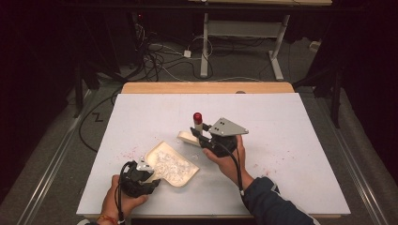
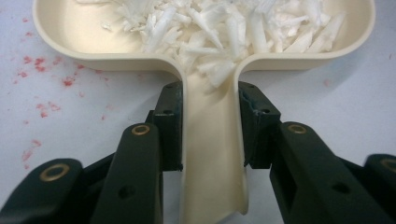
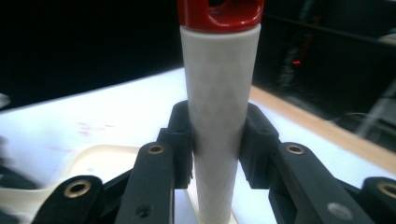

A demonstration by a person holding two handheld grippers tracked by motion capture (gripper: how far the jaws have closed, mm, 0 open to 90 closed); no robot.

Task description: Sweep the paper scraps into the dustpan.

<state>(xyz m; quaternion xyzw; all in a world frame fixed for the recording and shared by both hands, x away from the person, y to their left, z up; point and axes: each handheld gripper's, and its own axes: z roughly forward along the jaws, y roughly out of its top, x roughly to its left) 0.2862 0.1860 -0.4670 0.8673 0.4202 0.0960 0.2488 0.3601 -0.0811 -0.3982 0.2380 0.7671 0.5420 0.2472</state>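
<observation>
A cream scoop-shaped tray (image 1: 185, 176) lies on the white table, heaped with white shreds (image 2: 219, 28). My left gripper (image 2: 210, 126) is shut on the tray's handle (image 2: 210, 154); in the high view that gripper (image 1: 141, 176) sits near the front edge at the tray's left end. My right gripper (image 3: 215, 149) is shut on a white textured handle (image 3: 217, 107) with a red cap (image 3: 219, 11), held upright. In the high view the right gripper (image 1: 202, 137) holds this tool (image 1: 198, 121) over a small cream dish (image 1: 187, 137) at mid table.
Red specks (image 2: 42, 70) are scattered on the white table top (image 1: 281, 140) left of the tray. A wooden strip (image 1: 206, 87) runs along the far edge. Beyond it are cables (image 1: 159, 56) and a desk frame (image 1: 244, 42) on the floor.
</observation>
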